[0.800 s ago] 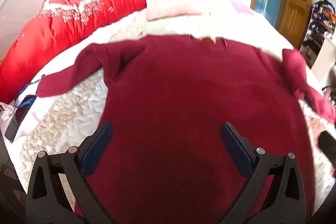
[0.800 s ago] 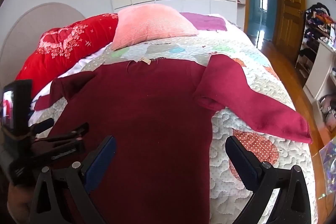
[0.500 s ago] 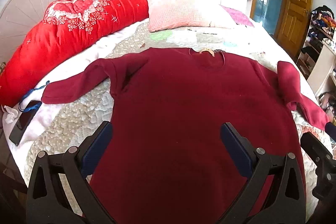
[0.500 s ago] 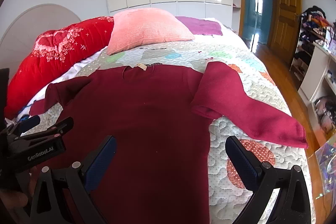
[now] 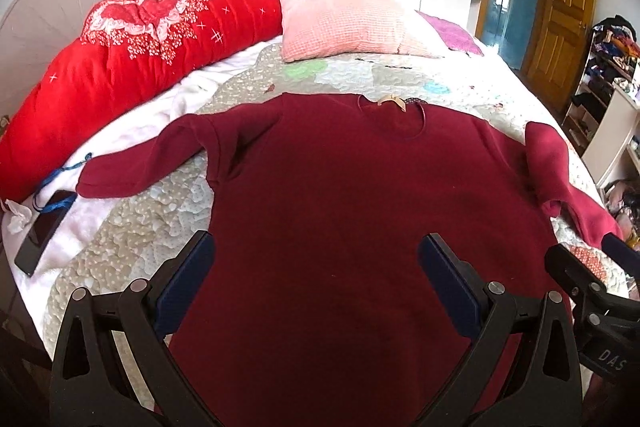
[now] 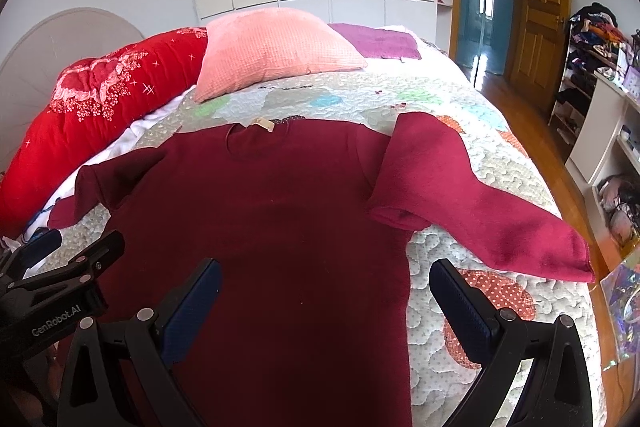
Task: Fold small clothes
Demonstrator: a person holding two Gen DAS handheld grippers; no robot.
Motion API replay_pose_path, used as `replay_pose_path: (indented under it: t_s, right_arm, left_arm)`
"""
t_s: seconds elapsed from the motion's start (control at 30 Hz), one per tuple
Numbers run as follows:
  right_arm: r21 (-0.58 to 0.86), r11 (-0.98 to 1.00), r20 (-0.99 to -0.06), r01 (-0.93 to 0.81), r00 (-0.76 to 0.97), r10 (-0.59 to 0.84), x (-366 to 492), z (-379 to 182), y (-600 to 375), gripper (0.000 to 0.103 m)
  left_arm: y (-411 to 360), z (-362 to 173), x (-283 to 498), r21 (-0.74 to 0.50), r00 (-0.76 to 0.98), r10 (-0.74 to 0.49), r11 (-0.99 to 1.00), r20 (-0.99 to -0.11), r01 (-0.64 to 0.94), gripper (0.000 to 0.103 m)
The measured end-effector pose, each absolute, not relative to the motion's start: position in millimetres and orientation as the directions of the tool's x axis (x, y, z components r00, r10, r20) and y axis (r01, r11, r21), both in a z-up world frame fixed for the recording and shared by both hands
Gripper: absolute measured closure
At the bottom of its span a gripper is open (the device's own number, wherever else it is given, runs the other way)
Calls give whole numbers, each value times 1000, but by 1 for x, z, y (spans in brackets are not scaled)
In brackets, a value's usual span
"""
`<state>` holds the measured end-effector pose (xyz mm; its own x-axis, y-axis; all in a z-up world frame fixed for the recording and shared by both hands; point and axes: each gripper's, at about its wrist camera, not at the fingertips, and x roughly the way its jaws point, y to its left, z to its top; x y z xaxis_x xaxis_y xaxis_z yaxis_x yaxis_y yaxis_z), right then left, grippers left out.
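Observation:
A dark red long-sleeved sweater [image 5: 340, 195] lies flat on the quilted bed [image 5: 132, 239], neckline away from me, with a tan label [image 5: 390, 101] at the collar. It also shows in the right wrist view [image 6: 272, 223]. Its left sleeve [image 5: 148, 163] stretches out to the left. Its right sleeve [image 6: 472, 203] lies folded and angled to the right. My left gripper [image 5: 316, 275] is open and empty above the sweater's lower body. My right gripper [image 6: 324, 291] is open and empty above the sweater's lower right side.
A red quilt roll [image 5: 132, 43], a pink pillow [image 5: 348, 19] and a purple cloth [image 6: 376, 41] lie at the bed's far side. A black phone [image 5: 40, 237] lies at the left edge. Shelves [image 6: 600, 115] and a wooden door [image 6: 540, 11] stand right.
Both grippers have lifted and pulled back from the sweater, so more of the bed and room shows. Both stay open. The sweater has not moved.

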<state>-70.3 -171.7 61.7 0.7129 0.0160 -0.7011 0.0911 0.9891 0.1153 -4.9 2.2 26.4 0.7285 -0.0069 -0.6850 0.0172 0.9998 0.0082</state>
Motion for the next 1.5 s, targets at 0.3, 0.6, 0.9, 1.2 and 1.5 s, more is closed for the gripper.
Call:
replay_pose_path:
  t_s: [0.3, 0.6, 0.9, 1.2, 1.5]
  right_arm:
    - [126, 988, -724, 84, 689, 33, -62, 53, -169, 0]
    - [124, 990, -731, 68, 681, 44, -55, 51, -164, 0]
    - [109, 992, -742, 58, 669, 42, -41, 46, -155, 0]
    - [114, 993, -752, 31, 656, 66, -27, 39, -139, 0]
    - [112, 993, -763, 47, 644, 56, -15, 32, -137, 0]
  left_arm:
    - [0, 23, 0, -27, 699, -36, 999, -714, 24, 1]
    - [5, 19, 5, -7, 693, -11, 1000, -721, 8, 1]
    - [11, 16, 14, 15, 677, 13, 1000, -736, -4, 1]
    - [20, 9, 25, -23, 673, -5, 1000, -739, -18, 1]
    - [32, 1, 34, -49, 667, -10, 998, -745, -39, 1]
